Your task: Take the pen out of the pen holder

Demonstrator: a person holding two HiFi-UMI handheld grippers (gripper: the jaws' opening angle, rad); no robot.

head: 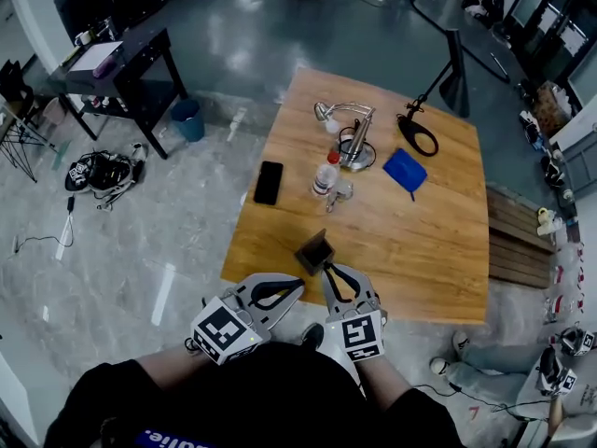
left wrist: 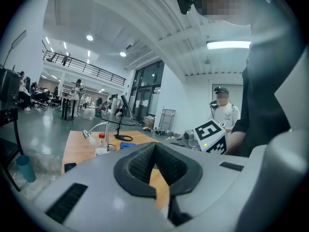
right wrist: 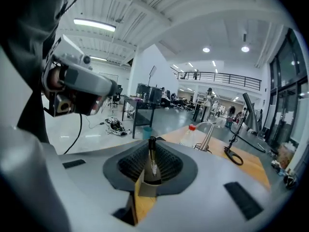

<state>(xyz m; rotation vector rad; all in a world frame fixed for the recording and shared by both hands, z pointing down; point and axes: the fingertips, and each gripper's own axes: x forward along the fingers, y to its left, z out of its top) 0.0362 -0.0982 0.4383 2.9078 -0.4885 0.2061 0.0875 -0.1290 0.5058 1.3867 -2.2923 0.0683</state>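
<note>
The dark square pen holder point(head: 314, 251) stands near the front edge of the wooden table point(head: 420, 241). My right gripper point(head: 329, 267) reaches it from the front, its tips at the holder's near right corner. In the right gripper view, a dark pen point(right wrist: 151, 159) with a shiny clip stands upright between the pads, and my right gripper point(right wrist: 151, 151) is shut on it. The holder point(right wrist: 145, 181) shows just below the pen. My left gripper point(head: 300, 284) is held just in front of the holder, shut and empty. In its own view the left gripper point(left wrist: 155, 152) has only table showing past the pads.
Further back on the table are a black phone point(head: 268, 182), a red-capped bottle point(head: 325, 174), a silver desk lamp point(head: 350, 129), a blue cloth point(head: 405, 170) and a black lamp with a ring base point(head: 418, 135). A black desk point(head: 121, 63) and a blue bin point(head: 187, 119) stand on the floor to the left.
</note>
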